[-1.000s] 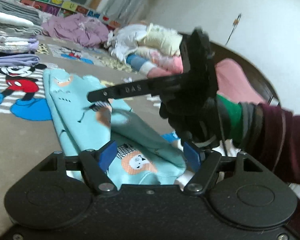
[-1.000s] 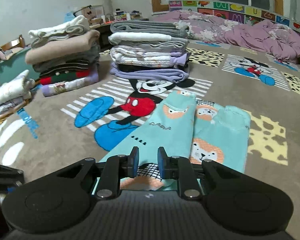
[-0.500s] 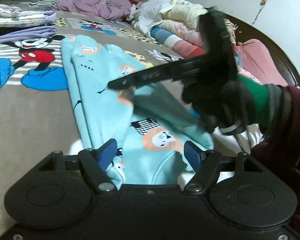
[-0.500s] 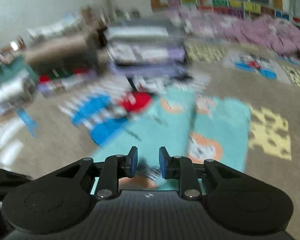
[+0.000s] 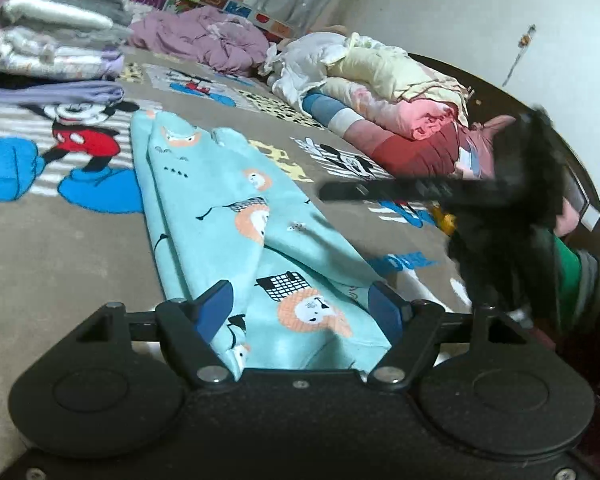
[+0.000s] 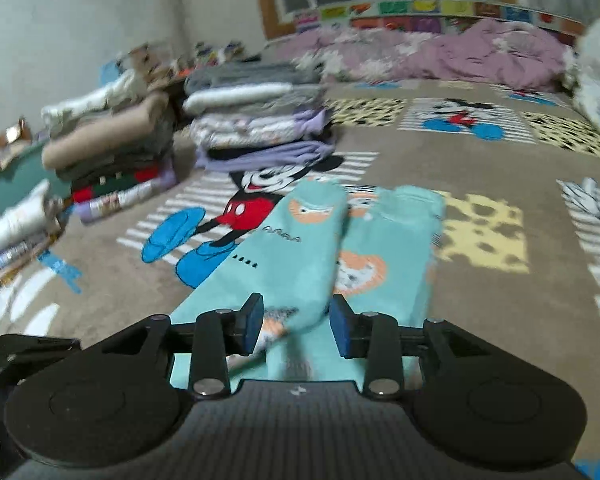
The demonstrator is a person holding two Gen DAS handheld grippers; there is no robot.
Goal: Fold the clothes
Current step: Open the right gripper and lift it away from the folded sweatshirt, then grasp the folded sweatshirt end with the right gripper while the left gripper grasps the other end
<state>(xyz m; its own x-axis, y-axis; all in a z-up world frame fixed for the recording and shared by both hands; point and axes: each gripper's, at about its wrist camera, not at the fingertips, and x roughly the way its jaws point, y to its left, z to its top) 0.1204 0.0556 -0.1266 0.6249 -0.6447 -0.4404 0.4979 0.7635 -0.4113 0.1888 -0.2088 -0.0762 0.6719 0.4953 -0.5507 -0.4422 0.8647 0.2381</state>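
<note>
Light-blue children's trousers (image 5: 236, 216) with an orange lion print lie lengthwise on a brown cartoon-mouse blanket (image 5: 72, 248), legs pointing away from both cameras and waistband nearest the tools. Left wrist view: the left gripper (image 5: 306, 306) hovers over the waistband end with its blue-padded fingers (image 5: 218, 304) spread wide, no cloth pinched between them; one trouser leg lies partly over the other. To the right, the right gripper (image 5: 340, 191) appears side-on and motion-blurred above the blanket beside the trousers, held by a dark-gloved hand (image 5: 504, 256) with a green cuff and maroon sleeve; its jaw state cannot be read from this angle. Right wrist view: the right gripper (image 6: 296, 322) has its fingers moderately parted over the trousers (image 6: 300, 256), with cloth visible between the pads but not clamped. Background: a stack of folded clothes (image 6: 256, 128) beyond the trouser cuffs, a second folded stack (image 6: 112, 160) to its left, a crumpled purple quilt (image 6: 440, 56) below the window, and a heap of unfolded garments (image 5: 380, 88) at the blanket's right edge.
</note>
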